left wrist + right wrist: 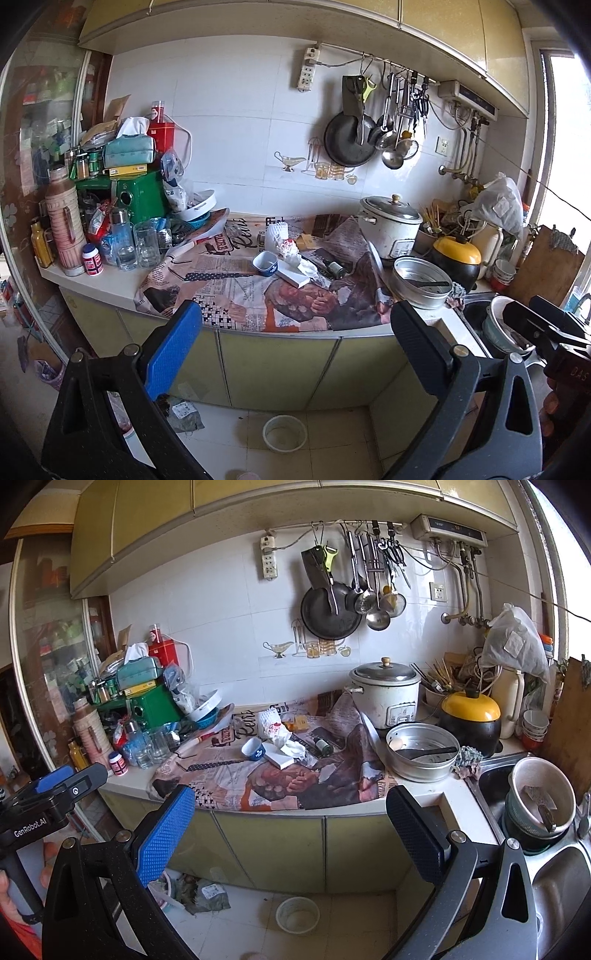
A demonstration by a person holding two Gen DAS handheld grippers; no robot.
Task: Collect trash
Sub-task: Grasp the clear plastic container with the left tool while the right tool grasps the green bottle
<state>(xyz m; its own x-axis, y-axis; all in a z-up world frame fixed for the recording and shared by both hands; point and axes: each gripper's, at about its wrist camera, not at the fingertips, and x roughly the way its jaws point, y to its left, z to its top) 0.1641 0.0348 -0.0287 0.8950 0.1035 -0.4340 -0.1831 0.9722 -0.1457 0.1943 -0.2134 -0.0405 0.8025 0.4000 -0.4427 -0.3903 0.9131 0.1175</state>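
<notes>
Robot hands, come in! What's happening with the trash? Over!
Left gripper open, right gripper open, both empty, short of the counter. Crumpled tissue untouched on the newspaper. Blue cup and white box crowd it.

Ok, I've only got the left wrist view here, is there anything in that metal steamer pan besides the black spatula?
Observer: Yes. The right wrist view shows the steamer pan also holds a pale egg-shaped thing at its left inner edge, beside the black spatula.
Operator: And the bowls in the sink, anything in them?
Observer: The top white bowl holds a dark, dirty utensil; I cannot tell what kind.
Operator: Is my right gripper open?
Observer: Yes, the right gripper is wide open and holds nothing.
</notes>
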